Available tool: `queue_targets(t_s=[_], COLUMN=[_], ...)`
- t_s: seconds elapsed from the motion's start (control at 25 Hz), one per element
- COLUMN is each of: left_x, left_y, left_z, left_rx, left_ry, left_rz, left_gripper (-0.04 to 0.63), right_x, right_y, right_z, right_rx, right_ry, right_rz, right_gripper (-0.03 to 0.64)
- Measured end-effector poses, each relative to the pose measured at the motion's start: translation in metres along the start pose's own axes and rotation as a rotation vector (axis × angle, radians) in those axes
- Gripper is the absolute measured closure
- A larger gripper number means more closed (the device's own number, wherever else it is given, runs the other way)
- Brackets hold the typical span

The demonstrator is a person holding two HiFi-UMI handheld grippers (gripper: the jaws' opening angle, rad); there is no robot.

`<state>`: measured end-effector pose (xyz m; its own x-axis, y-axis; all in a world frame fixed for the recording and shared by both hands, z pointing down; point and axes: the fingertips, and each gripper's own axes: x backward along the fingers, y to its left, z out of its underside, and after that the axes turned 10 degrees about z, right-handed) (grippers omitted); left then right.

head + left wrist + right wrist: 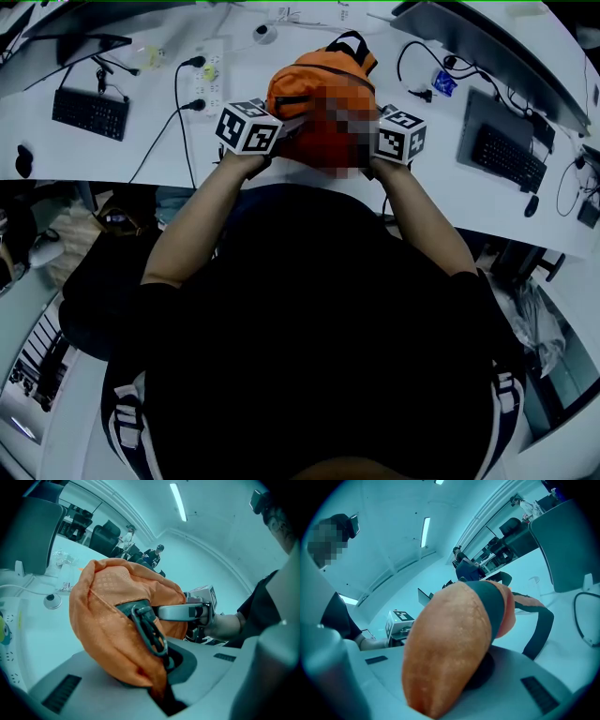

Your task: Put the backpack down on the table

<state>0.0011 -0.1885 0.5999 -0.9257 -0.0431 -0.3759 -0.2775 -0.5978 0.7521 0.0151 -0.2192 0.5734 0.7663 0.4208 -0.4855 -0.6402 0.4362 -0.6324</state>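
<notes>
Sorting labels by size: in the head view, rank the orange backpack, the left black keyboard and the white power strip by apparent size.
Largest: orange fabric backpack. Then black keyboard at left and white power strip, which look about alike, so unranked.

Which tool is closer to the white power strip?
Left. The left tool is just beside the power strip; the right tool is beyond the orange backpack.
</notes>
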Motion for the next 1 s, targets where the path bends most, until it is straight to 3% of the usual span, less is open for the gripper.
queue_targets(t_s=[1.0], left_x=[-0.015], left_y=[0.023], left_z=[0.01], left_rx=[0.054], left_ry=[0.022], left_rz=[0.017], left_gripper=[0.552], right_x=[-0.02], right_y=[-0.032], right_z=[0.016], right_rx=[-0.043], right_ry=[0.03], right_rz=[0.021], right_gripper=[0.577])
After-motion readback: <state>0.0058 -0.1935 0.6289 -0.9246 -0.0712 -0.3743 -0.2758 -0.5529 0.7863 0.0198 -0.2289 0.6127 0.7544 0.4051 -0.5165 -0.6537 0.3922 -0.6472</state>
